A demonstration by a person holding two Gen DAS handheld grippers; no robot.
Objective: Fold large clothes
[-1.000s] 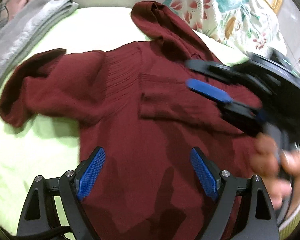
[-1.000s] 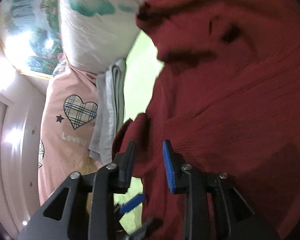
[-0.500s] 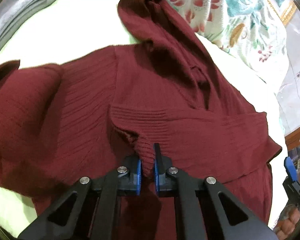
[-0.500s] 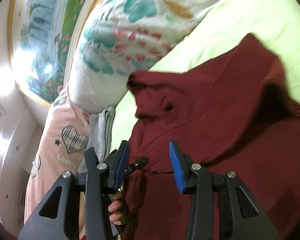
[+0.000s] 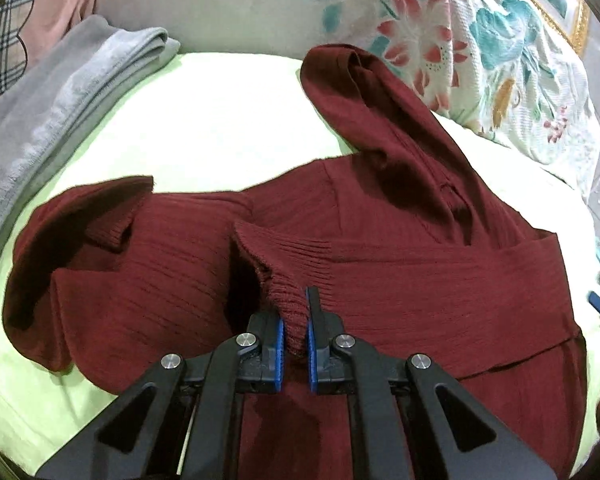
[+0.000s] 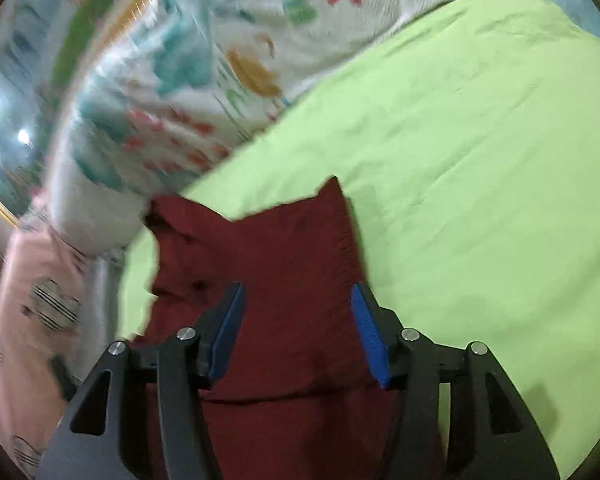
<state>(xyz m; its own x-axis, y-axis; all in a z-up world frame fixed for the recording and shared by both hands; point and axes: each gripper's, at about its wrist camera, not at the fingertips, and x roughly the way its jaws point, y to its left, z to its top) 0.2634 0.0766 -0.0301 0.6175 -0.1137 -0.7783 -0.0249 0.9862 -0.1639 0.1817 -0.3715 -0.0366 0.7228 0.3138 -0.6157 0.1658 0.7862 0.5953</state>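
Left gripper (image 5: 294, 332) pinches a ribbed cuff of the maroon sweater (image 5: 400, 280), spread crosswise on the green sheet (image 5: 228, 120), hood toward the floral pillow (image 5: 480, 40); right gripper (image 6: 296, 332) is opening, empty.

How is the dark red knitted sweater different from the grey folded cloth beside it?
The dark red knitted sweater lies spread out and rumpled on the light green sheet; the grey folded cloth is neatly folded into a long stack. The left gripper pinches the sweater's ribbed cuff; nothing touches the grey cloth. Both rest on that sheet.
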